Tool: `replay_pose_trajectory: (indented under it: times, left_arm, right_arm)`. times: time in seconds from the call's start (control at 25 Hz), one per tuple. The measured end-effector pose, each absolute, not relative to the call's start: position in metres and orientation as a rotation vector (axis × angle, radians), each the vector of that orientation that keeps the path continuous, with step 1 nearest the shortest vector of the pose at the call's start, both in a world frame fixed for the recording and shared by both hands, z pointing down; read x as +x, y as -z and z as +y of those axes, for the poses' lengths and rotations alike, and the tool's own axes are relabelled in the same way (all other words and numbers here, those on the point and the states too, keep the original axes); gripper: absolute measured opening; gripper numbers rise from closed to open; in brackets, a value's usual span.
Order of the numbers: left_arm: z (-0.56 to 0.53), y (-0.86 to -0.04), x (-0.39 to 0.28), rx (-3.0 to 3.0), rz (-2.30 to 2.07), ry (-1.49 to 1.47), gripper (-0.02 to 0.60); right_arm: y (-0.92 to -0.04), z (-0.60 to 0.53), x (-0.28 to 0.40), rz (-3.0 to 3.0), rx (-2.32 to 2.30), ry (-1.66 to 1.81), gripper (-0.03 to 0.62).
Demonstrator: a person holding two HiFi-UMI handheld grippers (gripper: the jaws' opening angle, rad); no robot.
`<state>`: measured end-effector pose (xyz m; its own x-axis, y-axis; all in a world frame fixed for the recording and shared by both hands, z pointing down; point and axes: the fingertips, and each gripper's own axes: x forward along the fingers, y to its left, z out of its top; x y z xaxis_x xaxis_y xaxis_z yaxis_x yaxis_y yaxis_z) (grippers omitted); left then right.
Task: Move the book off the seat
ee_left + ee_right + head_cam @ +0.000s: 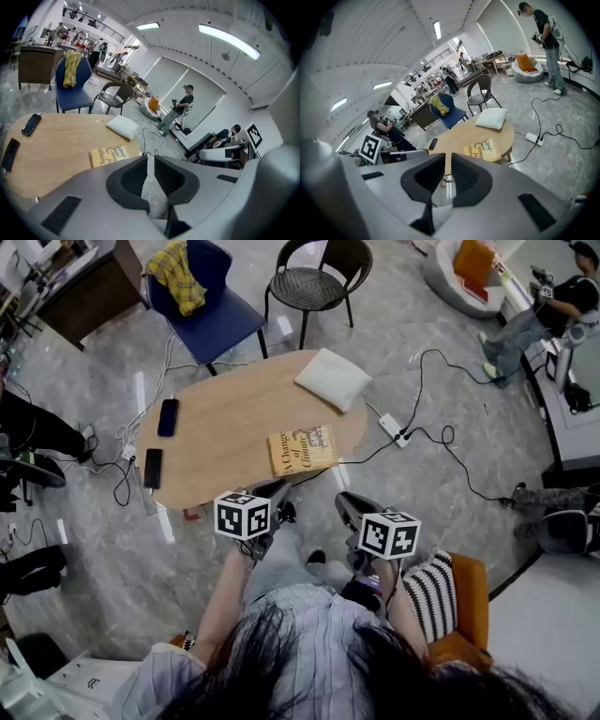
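Both level, left tongs (277, 495), right tongs (345, 504) (closed, empty)

Yellow book (302, 449), tan table (225, 427), white pillow (334, 379), blue chair (220, 320), seemingly plaid yellow cloth (178, 276).

Book (301, 449) on table (225, 442), near pillow (334, 379)

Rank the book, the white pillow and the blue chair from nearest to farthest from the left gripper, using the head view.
1. Book, near edge of the table, just ahead of the left gripper.
2. White pillow, table's far edge.
3. Blue chair, beyond the table.
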<state>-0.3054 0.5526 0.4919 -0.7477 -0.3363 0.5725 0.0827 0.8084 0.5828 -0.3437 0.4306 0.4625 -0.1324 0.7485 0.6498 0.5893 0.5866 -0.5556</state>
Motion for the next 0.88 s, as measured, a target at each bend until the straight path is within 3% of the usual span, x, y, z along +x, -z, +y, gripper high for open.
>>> replay_pose_trajectory:
  times: [0.88]
  left_arm:
    - [0.409,-0.48,-0.203,0.201,-2.303,0.686,0.055]
  right_arm:
    - [-0.46,0.312,-0.242,-1.798,-1.221,-0.183,0.051]
